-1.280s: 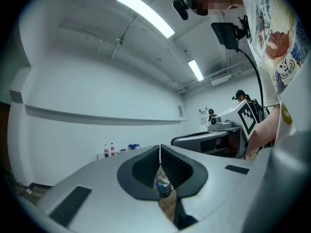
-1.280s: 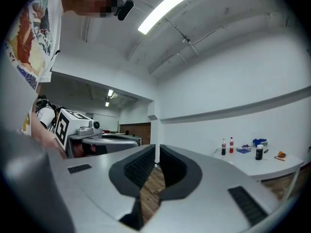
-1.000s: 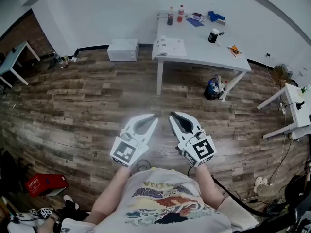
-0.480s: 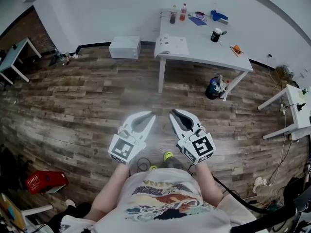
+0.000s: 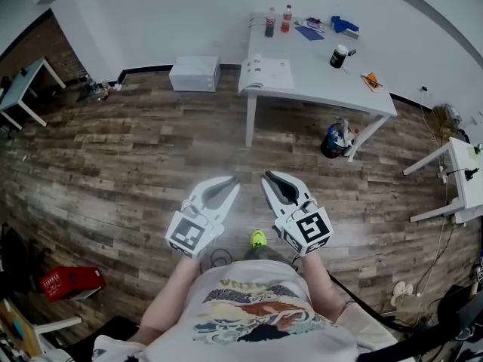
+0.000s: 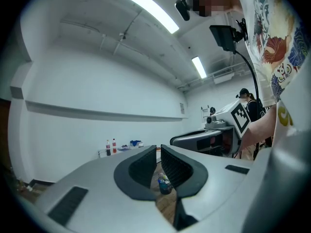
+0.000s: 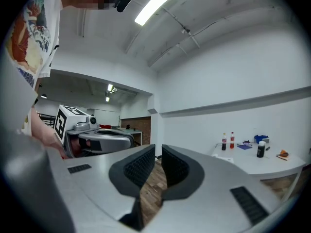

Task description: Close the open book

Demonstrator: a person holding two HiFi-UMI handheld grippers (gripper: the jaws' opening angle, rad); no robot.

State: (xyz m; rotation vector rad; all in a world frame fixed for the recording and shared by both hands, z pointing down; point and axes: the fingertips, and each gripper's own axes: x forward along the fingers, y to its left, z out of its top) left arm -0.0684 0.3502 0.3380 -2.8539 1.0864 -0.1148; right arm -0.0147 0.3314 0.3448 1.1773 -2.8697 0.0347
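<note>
A white rectangular table (image 5: 317, 70) stands against the far wall. The open book (image 5: 266, 73), with pale pages spread flat, lies on the table's near left corner, close to the edge.

At the table's far edge two small plastic bottles stand side by side, a dark one (image 5: 270, 23) and a red one (image 5: 287, 18). A black cup with a white lid (image 5: 339, 55) sits towards the table's right half. On the floor just left of the table rests a white rectangular box (image 5: 195, 74). Under the table's right end sits a blue bundle (image 5: 333, 138), perhaps a bag; it is too small to tell.

Both tongs hang well short of the table, over the brown plank floor (image 5: 136, 157), tips pointing towards the table. The left gripper (image 5: 229, 181) is on the side facing the table's left leg, with the right gripper (image 5: 269, 176) close beside it. In the left gripper view the left gripper (image 6: 158, 152) has its ribbed dark pads drawn to a thin slit with nothing clamped. In the right gripper view the right gripper (image 7: 158, 152) is equally narrow and empty. Neither touches the book.
</note>
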